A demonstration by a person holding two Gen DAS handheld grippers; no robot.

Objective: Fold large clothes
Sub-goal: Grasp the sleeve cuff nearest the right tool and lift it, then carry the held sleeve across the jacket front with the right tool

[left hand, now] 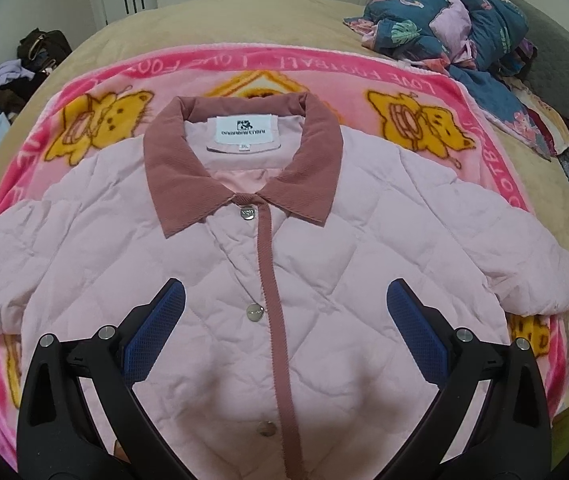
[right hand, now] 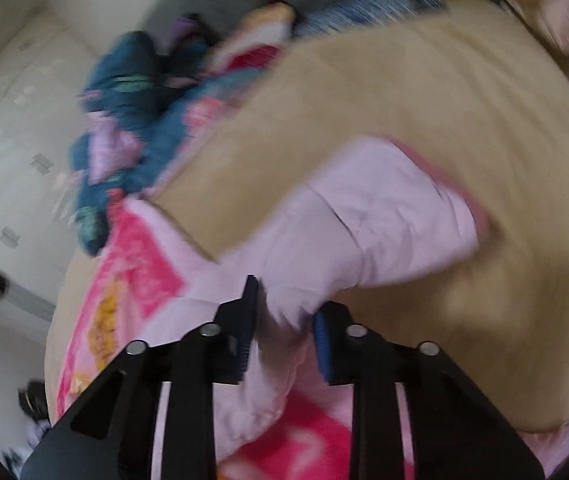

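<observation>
Left wrist view: a pale pink quilted jacket with a dusty-rose corduroy collar [left hand: 268,248] is shown laid flat, front up, on a pink cartoon-print fleece blanket [left hand: 416,80]. The left gripper [left hand: 284,316] is held spread and empty above the chest, the placket running straight ahead.

Right wrist view: the right gripper [right hand: 282,316] is clenched on the jacket's sleeve [right hand: 384,224], whose cuff points ahead and rightward over the tan bedspread [right hand: 444,100].

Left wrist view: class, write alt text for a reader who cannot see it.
A pink quilted jacket lies buttoned, front up, on a pink cartoon blanket across a bed. The open left tool hovers above its chest; a bundled blue floral quilt sits behind.
</observation>
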